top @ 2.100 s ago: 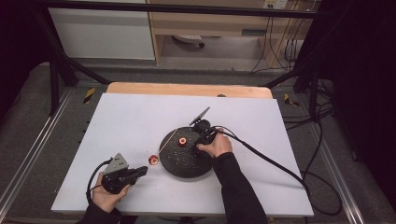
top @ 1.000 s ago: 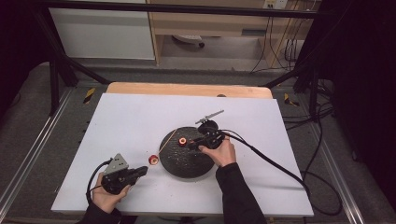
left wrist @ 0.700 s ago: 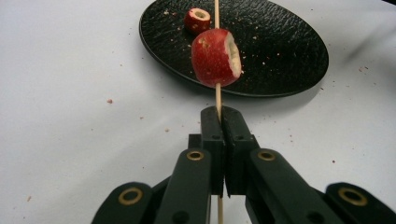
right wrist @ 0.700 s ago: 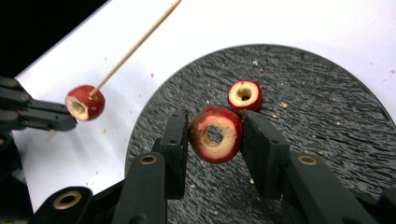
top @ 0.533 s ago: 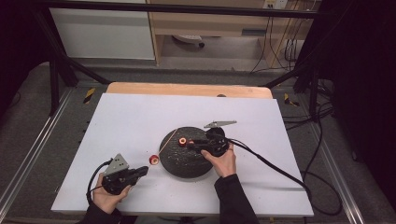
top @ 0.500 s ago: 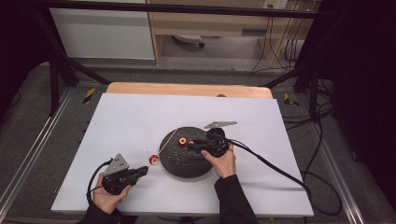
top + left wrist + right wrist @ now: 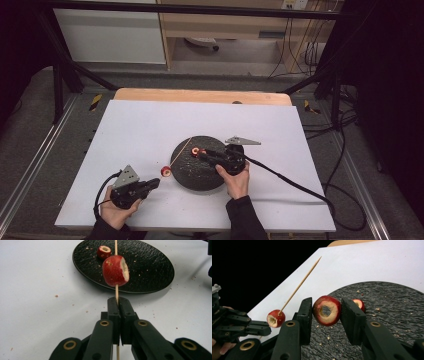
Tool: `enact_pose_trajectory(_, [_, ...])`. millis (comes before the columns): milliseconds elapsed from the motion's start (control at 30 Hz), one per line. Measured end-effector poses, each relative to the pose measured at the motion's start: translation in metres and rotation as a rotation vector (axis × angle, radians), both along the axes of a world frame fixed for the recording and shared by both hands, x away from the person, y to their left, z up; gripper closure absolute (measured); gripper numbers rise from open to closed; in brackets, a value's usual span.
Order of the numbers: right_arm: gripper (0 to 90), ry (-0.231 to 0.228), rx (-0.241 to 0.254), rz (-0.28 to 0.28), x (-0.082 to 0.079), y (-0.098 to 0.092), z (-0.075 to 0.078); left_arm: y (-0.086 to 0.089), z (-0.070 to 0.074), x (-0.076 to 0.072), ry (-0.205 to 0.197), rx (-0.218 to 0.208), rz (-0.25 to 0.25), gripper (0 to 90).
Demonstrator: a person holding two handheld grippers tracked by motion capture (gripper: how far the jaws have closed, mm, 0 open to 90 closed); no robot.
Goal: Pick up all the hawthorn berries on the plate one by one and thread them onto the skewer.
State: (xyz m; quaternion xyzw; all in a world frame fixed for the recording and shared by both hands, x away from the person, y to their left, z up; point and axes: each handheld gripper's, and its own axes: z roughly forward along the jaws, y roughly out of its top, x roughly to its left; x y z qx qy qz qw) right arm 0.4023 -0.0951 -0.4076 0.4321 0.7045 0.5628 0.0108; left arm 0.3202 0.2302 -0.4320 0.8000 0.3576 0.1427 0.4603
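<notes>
My left gripper (image 7: 117,300) is shut on the lower end of a thin wooden skewer (image 7: 116,247). A cored red fruit piece (image 7: 115,271) is threaded on it just beyond the jaws. In the high view this gripper (image 7: 153,183) sits near the table's front left, with the skewer (image 7: 181,151) slanting up over the black plate (image 7: 200,175). My right gripper (image 7: 327,305) is shut on a second cored red fruit piece (image 7: 327,310) and holds it above the plate, hole toward the camera. In the right gripper view the skewer tip (image 7: 318,259) points away to the upper right.
Another red fruit piece (image 7: 359,304) lies on the crumb-strewn plate (image 7: 387,315) behind the right jaw. The white tabletop (image 7: 150,125) spreads around the plate. The right gripper's cable (image 7: 290,182) trails off to the right front.
The right hand has swung rightward and nearer to the table's front, and its grey top plate has turned. The held fruit piece stays over the plate's left part. The left gripper has kept still.
</notes>
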Motion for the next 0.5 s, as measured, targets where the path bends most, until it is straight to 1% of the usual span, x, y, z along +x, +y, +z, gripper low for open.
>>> enact_pose_trajectory(267, [63.1, -0.034, 0.059, -0.062, -0.0021, -0.0028, -0.0023, -0.0019, 0.0003, -0.0010, -0.003, -0.004, -0.001, 88.0])
enact_pose_trajectory(367, [63.1, -0.051, 0.079, -0.086, -0.0026, -0.0029, -0.0009, -0.0030, 0.0000, -0.0012, -0.004, -0.005, 0.000, 88.0])
enact_pose_trajectory(500, [63.1, -0.073, 0.121, -0.120, -0.0020, -0.0033, 0.0026, -0.0043, 0.0001, -0.0017, -0.006, -0.005, 0.001, 88.0])
